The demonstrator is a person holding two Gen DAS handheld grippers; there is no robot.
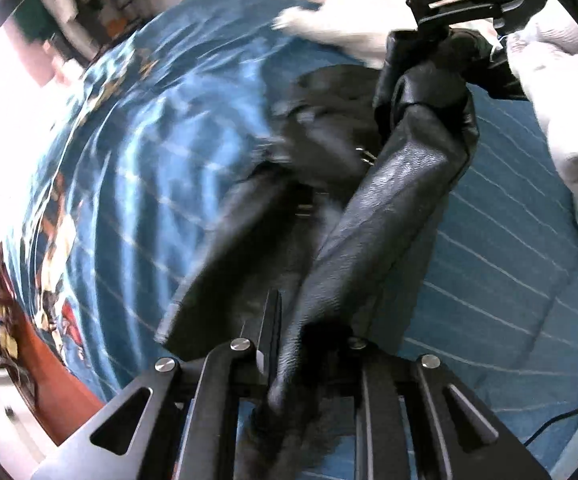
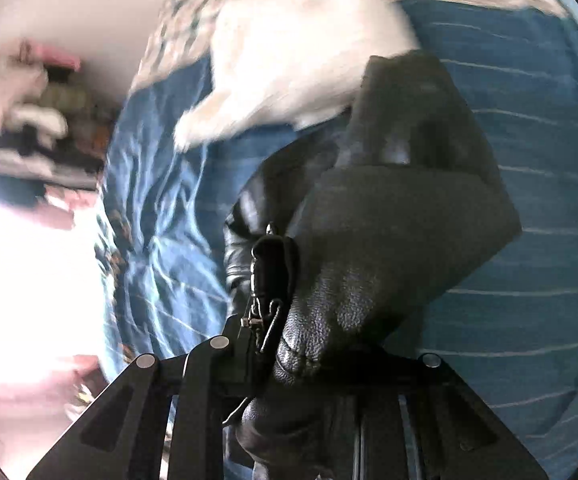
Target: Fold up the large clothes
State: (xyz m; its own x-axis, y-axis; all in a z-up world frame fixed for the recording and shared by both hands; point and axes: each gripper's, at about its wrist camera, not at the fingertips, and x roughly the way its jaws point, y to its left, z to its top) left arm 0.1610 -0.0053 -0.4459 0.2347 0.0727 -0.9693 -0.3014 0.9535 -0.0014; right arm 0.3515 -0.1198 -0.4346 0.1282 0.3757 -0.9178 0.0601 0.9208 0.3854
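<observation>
A black leather jacket (image 1: 389, 216) hangs stretched above a blue bedspread (image 1: 149, 160). My left gripper (image 1: 289, 344) is shut on one edge of it, the leather running up from its jaws. My right gripper (image 1: 445, 28) shows at the top right of the left wrist view, shut on the jacket's far end. In the right wrist view my right gripper (image 2: 285, 344) is shut on bunched black leather (image 2: 389, 240) with a metal zipper pull (image 2: 261, 312) beside the jaws. The rest of the jacket drapes down onto the bed.
A white fluffy garment (image 2: 297, 60) lies on the bed behind the jacket. Another pale cloth heap (image 1: 561, 92) sits at the right. The bed's wooden edge (image 1: 49, 364) and floor are at the lower left. Cluttered shelves (image 2: 33, 128) stand beyond the bed.
</observation>
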